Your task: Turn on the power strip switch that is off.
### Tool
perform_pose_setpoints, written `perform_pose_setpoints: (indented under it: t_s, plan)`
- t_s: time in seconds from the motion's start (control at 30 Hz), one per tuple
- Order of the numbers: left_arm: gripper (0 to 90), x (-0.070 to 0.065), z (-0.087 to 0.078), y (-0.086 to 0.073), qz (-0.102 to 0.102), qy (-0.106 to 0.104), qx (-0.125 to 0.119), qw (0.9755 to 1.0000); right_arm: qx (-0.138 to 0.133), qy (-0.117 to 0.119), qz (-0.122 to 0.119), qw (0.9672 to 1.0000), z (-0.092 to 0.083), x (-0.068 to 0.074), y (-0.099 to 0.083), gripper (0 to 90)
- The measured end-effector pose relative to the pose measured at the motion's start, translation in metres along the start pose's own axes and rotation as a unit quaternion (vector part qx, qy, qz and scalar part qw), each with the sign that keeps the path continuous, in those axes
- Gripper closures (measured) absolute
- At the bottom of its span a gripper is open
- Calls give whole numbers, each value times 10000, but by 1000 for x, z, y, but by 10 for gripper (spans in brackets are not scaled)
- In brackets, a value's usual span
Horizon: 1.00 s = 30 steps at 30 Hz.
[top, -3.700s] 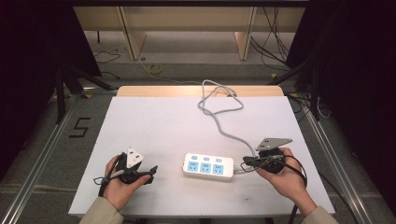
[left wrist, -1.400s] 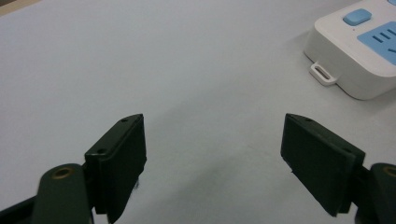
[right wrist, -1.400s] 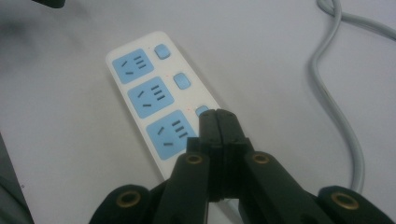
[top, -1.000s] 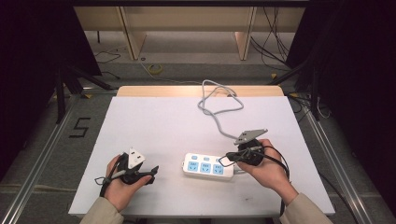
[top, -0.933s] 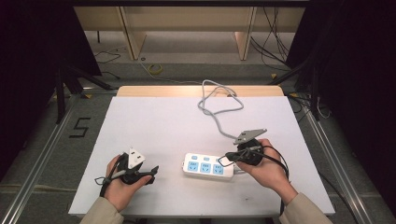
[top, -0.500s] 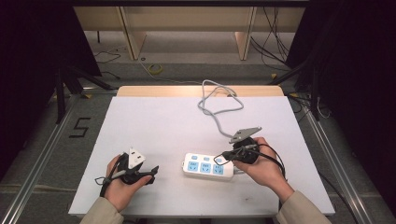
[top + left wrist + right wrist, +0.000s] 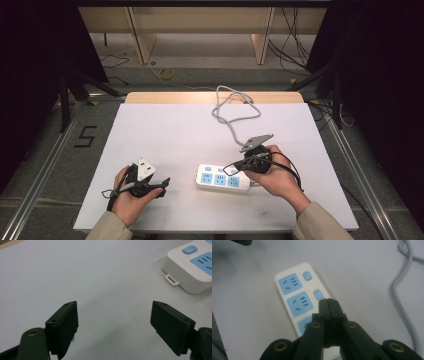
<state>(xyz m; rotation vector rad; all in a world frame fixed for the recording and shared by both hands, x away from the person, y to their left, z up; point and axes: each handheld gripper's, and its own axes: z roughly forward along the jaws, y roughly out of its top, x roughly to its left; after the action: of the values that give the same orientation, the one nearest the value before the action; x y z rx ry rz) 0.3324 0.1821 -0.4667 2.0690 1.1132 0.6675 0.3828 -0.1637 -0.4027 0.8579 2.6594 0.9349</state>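
My right gripper (image 7: 328,302), jaws clenched on nothing, hovers over the strip (image 7: 222,177) near the desk's front edge, long axis running left-right. My left gripper (image 7: 113,322), jaws spread, rests farther off, left.

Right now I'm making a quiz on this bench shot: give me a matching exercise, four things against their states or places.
Things:
1. left gripper
2. right gripper
3. power strip
4. grey cord

States or places:
A. jaws shut, tips over the strip
B. looped toward the table's far edge
C. jaws wide open, nothing between
D. flat on the white table, between the hands

Pairs: 1-C, 2-A, 3-D, 4-B
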Motion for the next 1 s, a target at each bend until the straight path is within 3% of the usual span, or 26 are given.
perform_pose_setpoints:
  t_s: [1.0]
  plan:
    - [225,0,0,0,9,-8,5,10000,282,100,-233,9993,21,6,22,900]
